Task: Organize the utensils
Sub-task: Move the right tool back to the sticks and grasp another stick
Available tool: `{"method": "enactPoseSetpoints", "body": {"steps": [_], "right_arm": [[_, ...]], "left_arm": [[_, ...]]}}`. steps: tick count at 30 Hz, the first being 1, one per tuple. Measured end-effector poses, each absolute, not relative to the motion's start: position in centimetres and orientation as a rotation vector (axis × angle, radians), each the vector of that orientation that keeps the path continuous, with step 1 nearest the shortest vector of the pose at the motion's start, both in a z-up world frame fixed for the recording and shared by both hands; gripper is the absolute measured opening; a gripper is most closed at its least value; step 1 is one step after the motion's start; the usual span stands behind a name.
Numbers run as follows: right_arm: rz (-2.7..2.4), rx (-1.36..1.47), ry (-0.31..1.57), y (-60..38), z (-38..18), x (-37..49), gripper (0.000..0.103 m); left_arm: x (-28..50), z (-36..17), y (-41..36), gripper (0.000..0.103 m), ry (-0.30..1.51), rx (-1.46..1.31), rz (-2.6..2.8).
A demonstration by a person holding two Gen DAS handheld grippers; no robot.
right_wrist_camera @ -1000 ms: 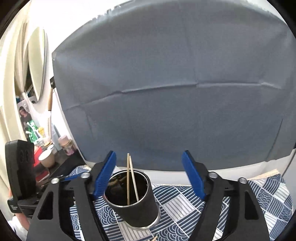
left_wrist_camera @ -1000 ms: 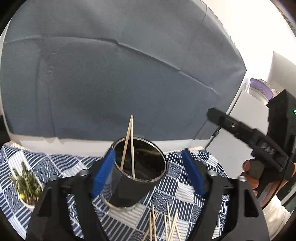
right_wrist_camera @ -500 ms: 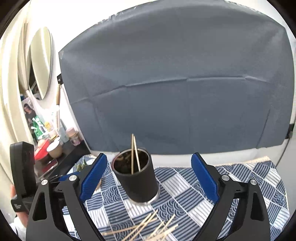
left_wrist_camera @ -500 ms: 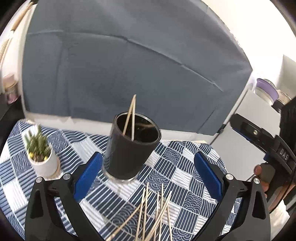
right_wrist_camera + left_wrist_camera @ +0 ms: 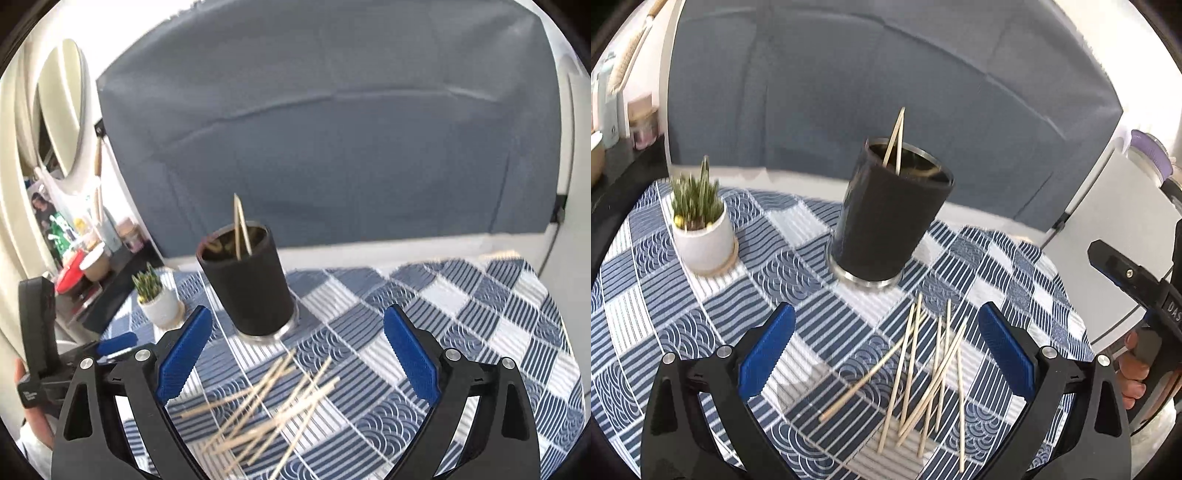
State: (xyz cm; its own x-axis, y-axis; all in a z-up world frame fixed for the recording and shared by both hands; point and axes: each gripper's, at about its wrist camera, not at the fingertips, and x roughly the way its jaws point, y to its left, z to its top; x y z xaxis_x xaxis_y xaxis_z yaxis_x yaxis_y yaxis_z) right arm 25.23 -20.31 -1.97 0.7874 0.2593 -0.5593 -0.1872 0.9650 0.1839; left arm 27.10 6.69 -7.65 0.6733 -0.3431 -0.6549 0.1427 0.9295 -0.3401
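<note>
The sticks [image 5: 923, 373] lie loose in a crossed heap on the checked cloth [image 5: 683, 314], just in front of the black cup [image 5: 886, 218], and 2 sticks [image 5: 895, 138] already stand inside it, leaning on the rim. In the right view the same heap [image 5: 266, 402] sits low between the blue pads, the cup [image 5: 247, 280] upright behind it.

Left tool [image 5: 882, 354]: jaws spread wide, having just been opening, nothing between them but cloth and the near ends of the heap. Right tool [image 5: 295, 354]: the same, wide after just opening, and pinching nothing.

My read is that this is the reach for the next stick. To do it well, pick 1 that lies on top or off to the side; the long one angled out to the left of the heap [image 5: 871, 373] looks freest. The sticks are thin and will likely roll, so bring the pads down either side of it, across its length, and close fully before lifting. Grab near the middle so it does not swing. Lift clear of the crossed ones or they may scatter.

The small potted plant [image 5: 701, 229] stands well left of the cup, apart from the work. Carrying a stick over, tip it upright above the rim rather than pushing the cup, which looks light enough to slide.
</note>
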Motion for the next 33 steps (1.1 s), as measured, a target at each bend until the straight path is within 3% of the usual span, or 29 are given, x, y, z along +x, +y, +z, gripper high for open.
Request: {"method": "enactPoseSetpoints", "body": {"steps": [14, 33], "right_arm": [[0.197, 0.042, 0.864, -19.1, -11.1, 26.1, 0.09], [0.119, -0.041, 1.11, -18.6, -19.4, 27.4, 0.09]], "left_arm": [[27.7, -13.6, 6.3, 0.097, 0.967, -0.195, -0.265], [32.7, -18.5, 3.5, 0.097, 1.17, 0.146, -0.36]]}}
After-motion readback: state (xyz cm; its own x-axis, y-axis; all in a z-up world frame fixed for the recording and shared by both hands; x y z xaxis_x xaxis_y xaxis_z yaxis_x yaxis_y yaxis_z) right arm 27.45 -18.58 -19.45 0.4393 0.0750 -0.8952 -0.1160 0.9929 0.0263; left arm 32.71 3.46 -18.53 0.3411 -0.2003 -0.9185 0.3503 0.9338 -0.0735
